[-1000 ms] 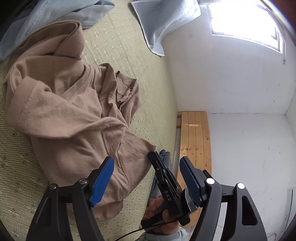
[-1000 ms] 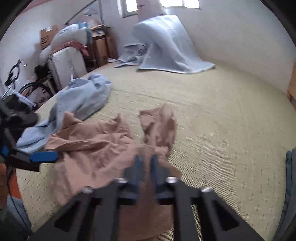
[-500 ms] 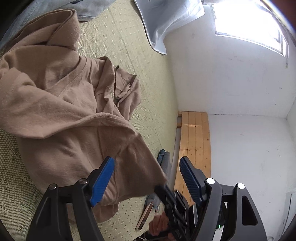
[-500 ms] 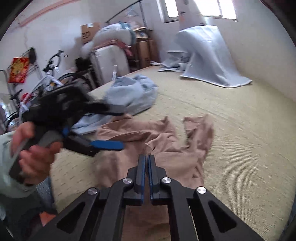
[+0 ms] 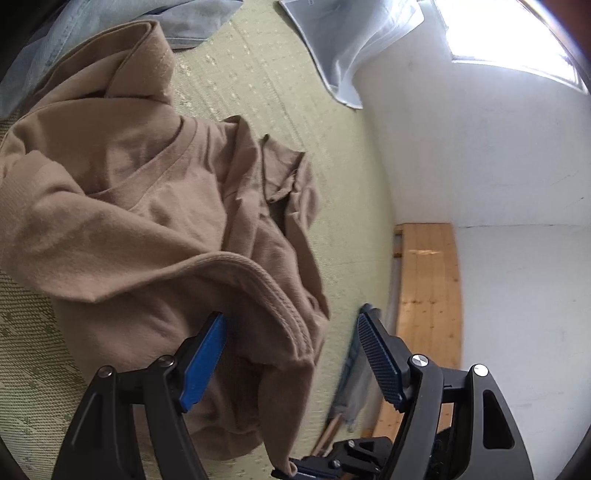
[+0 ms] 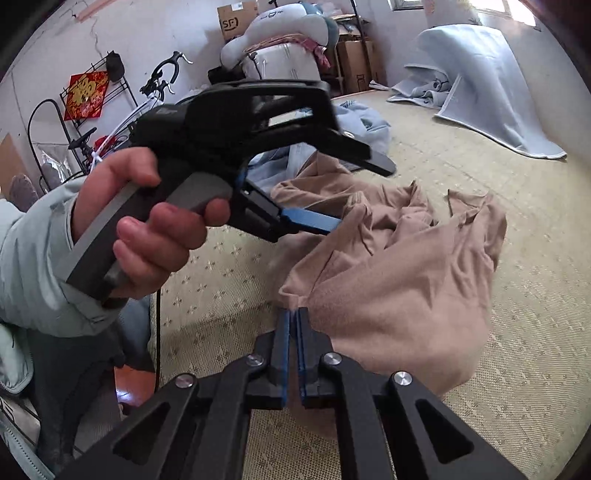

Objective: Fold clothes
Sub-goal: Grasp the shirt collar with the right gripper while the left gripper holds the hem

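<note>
Tan shirt [image 5: 155, 206], crumpled on the woven mat floor [image 5: 280, 85], one hemmed edge lifted off the mat toward the person. The right hand-held gripper [image 6: 292, 325] is pinched fully together on a small tuck of that edge; the cloth hangs from the pads and the rest drags on the mat. The left hand-held gripper [image 5: 291, 354] stands wide, the ribbed hem passing between its blue pads [image 5: 205, 363] without being pressed.

Risks, as judged. The right grip takes only a narrow fold near the pad tips, so a pull against the weight of the dragging cloth could slip it free. If the left jaws close where they are, they may catch two layers rather than the single hem, and the shirt would then lift as a bundle instead of spreading flat. The pale blue garment [image 5: 92, 33] touches the shirt's far side and could be dragged along.

Views compared. The left wrist view shows the hem's stitching, the neckline and the gap between cloth and pads, plus a wooden board [image 5: 428, 280] against the white wall; it shows the right tool only at the bottom edge. The right wrist view shows the pinch itself, the person's hand [image 6: 147, 229] gripping the left tool's handle, and the room beyond: a bicycle [image 6: 162, 81], boxes [image 6: 236, 16] and a draped sheet [image 6: 491, 85].
</note>
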The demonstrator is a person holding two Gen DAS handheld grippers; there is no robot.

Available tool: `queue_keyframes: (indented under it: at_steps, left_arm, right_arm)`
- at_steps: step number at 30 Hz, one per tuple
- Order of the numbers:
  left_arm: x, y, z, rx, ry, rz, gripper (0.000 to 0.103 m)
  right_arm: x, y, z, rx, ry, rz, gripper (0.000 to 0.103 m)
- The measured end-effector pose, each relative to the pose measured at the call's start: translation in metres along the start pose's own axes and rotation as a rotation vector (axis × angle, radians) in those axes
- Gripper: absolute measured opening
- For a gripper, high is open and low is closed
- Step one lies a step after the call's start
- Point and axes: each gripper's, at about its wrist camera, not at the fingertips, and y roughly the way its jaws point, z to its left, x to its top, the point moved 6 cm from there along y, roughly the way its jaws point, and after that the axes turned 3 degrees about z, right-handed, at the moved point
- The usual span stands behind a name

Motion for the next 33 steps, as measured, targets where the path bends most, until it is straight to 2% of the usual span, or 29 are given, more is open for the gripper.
queue_keyframes:
  at_steps: [1, 3, 5, 6, 10, 12, 13, 15, 22, 24, 25, 26, 29, 33]
  left_arm:
    - [0.000, 0.001, 0.000, 0.008, 0.002, 0.001, 0.075]
    - [-0.001, 0.001, 0.000, 0.021, 0.008, 0.001, 0.063]
    - [-0.001, 0.001, 0.000, 0.038, 0.014, 0.000, 0.057]
    - [-0.001, 0.001, 0.000, 0.047, 0.016, 0.000, 0.051]
    - [-0.001, 0.000, 0.002, 0.075, 0.016, -0.006, 0.040]
    - [-0.001, -0.001, 0.005, 0.091, 0.012, -0.011, 0.025]
    - [-0.002, -0.001, 0.007, 0.099, 0.009, -0.012, 0.024]
    - [-0.003, -0.002, 0.008, 0.106, 0.013, -0.018, 0.013]
    - [-0.010, -0.015, -0.004, 0.115, 0.097, -0.062, 0.008]
    - [-0.015, -0.017, -0.006, 0.122, 0.122, -0.070, 0.008]
    - [-0.019, -0.017, -0.006, 0.124, 0.129, -0.072, 0.008]
    - [-0.023, -0.017, -0.006, 0.124, 0.134, -0.074, 0.008]
    - [-0.043, -0.010, -0.006, 0.131, 0.143, -0.048, 0.008]
    - [-0.070, -0.010, -0.008, 0.145, 0.187, -0.035, 0.008]
  right_arm:
    - [-0.001, 0.001, 0.000, 0.002, -0.001, 0.003, 0.001]
    - [-0.003, 0.001, 0.000, 0.004, -0.001, 0.007, 0.001]
    - [-0.005, 0.000, 0.000, 0.003, -0.002, 0.009, 0.001]
    - [-0.006, 0.000, 0.000, 0.005, -0.003, 0.011, 0.001]
    - [-0.009, 0.000, 0.004, 0.001, -0.009, 0.023, 0.001]
    - [-0.008, 0.003, 0.005, 0.001, -0.013, 0.029, 0.001]
    - [-0.008, 0.003, 0.005, 0.001, -0.013, 0.031, 0.002]
    - [-0.008, 0.003, 0.005, -0.003, -0.012, 0.031, 0.002]
    - [0.003, -0.013, -0.012, -0.054, 0.041, -0.034, 0.006]
    - [0.009, -0.026, -0.022, -0.084, 0.081, -0.090, 0.019]
    - [0.012, -0.033, -0.027, -0.099, 0.103, -0.120, 0.036]
    - [0.016, -0.040, -0.033, -0.113, 0.126, -0.149, 0.047]
    - [0.027, -0.057, -0.050, -0.167, 0.199, -0.222, 0.048]
    - [0.034, -0.062, -0.060, -0.226, 0.233, -0.233, 0.048]
